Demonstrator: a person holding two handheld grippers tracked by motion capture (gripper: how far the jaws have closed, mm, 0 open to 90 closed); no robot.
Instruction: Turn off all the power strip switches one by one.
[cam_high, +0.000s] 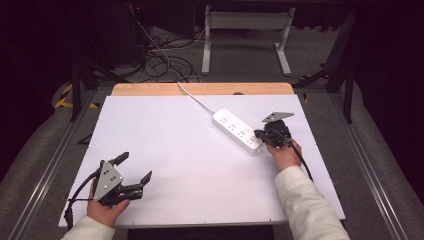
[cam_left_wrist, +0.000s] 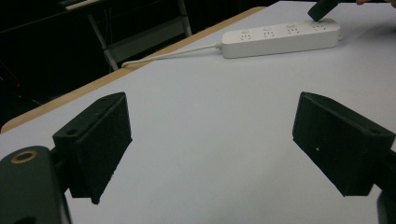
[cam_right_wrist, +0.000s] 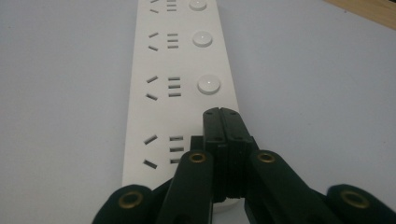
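Observation:
A white power strip (cam_high: 236, 129) lies slantwise on the white tabletop (cam_high: 175, 150), right of centre, its white cord (cam_high: 195, 98) running off over the far edge. My right gripper (cam_high: 258, 134) is shut, jaws pressed together with nothing between them. In the right gripper view its tips (cam_right_wrist: 221, 114) sit over the near end of the strip (cam_right_wrist: 182, 60), covering the spot beside the nearest socket; whether they touch it I cannot tell. Round buttons (cam_right_wrist: 208, 84) line the strip beyond. My left gripper (cam_high: 135, 167) rests at the near left, open, bare table between its jaws (cam_left_wrist: 212, 135).
A wooden strip (cam_high: 150, 89) borders the table's far edge. Beyond it, on the floor, stand a white desk frame (cam_high: 245, 40) and a tangle of cables (cam_high: 165, 60). In the left gripper view the power strip (cam_left_wrist: 280, 38) lies far off with the right gripper (cam_left_wrist: 322, 9) at its end.

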